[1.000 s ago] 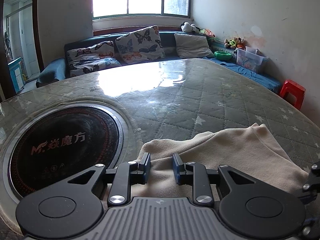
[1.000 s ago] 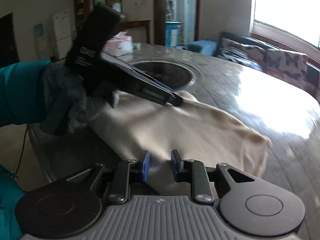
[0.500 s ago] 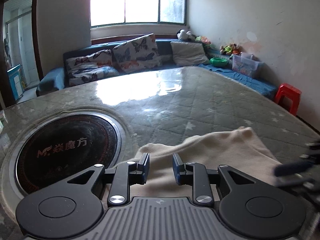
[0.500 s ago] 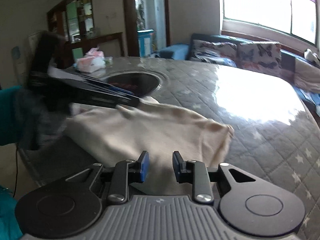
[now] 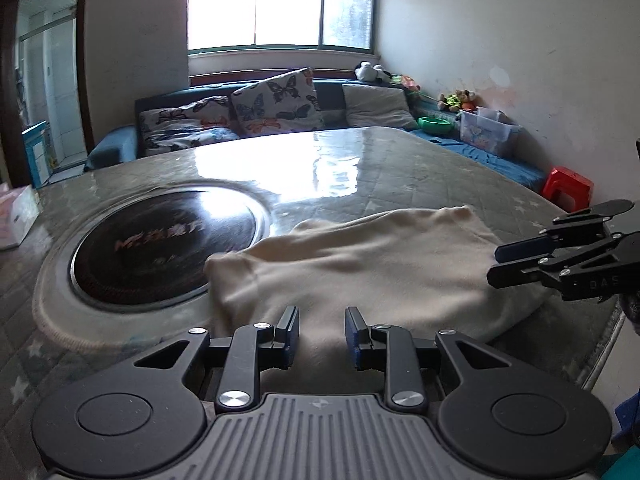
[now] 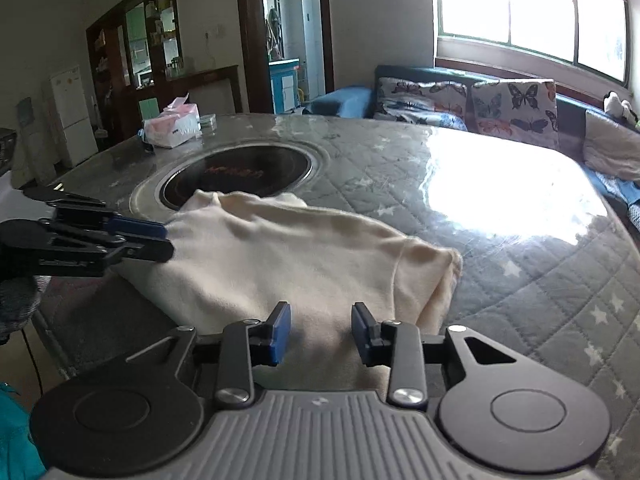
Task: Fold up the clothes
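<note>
We note the cloth [image 5: 360, 268] lying folded into a compact bundle at the near counter [image 5: 400, 168] edge beside the hob [image 5: 164, 244], both tools, left [image 5: 322, 334] and right [image 6: 319, 334], gaping empty, so folding seems nearly done.

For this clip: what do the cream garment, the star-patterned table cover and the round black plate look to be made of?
Cream garment: soft matte knit or fleece, going by its limp rounded folds. Star-patterned table cover: quilted fabric with diamond stitching, apparently under a glossy clear sheet, since window glare mirrors off it. Round black plate: smooth glass-like cooktop, reflective, inside a metallic-looking rim.
</note>
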Action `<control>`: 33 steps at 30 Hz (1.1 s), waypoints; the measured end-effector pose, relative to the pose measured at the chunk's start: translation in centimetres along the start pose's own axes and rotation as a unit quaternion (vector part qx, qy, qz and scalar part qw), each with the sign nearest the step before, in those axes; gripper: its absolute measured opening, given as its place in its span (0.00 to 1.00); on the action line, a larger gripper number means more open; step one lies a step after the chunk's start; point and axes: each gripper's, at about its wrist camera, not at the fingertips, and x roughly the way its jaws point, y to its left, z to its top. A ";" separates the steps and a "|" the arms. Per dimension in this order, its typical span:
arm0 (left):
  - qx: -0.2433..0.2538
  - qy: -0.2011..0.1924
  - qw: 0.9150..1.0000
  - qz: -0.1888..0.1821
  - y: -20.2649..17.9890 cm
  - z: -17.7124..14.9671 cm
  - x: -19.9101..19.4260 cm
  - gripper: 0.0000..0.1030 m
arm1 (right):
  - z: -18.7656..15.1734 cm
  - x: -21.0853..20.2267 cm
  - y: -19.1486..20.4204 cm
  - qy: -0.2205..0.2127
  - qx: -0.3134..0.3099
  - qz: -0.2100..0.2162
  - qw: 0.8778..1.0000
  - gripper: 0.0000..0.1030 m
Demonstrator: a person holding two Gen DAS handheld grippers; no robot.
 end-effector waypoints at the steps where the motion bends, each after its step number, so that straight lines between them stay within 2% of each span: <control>1: -0.003 -0.001 1.000 -0.001 0.2 -0.2 -0.1 0.29 | -0.1 0.2 0.0 0.003 0.001 0.000 1.000 0.34; 10: -0.022 -0.021 1.000 -0.004 1.4 -0.4 -1.1 0.28 | 0.0 0.1 0.0 0.004 -0.007 -0.002 1.000 0.38; 13: -0.036 0.002 0.999 0.013 2.2 -1.1 -0.4 0.28 | 0.1 0.5 -0.1 0.008 -0.005 -0.003 1.000 0.41; 15: -0.048 0.008 0.999 0.009 2.6 -1.3 -0.3 0.28 | -0.1 0.8 -0.3 0.016 0.001 0.000 1.000 0.41; 21: -0.037 -0.010 0.999 0.006 2.8 0.7 -0.2 0.28 | 1.4 1.2 -1.3 0.010 0.007 0.000 1.000 0.42; 27: -0.025 -0.021 0.999 0.009 2.7 3.9 2.2 0.28 | 3.3 3.0 -2.7 0.006 0.019 -0.011 1.000 0.42; 33: -0.028 0.012 0.999 0.034 3.6 4.2 5.8 0.28 | 3.7 5.1 -4.5 0.014 0.047 -0.024 0.998 0.42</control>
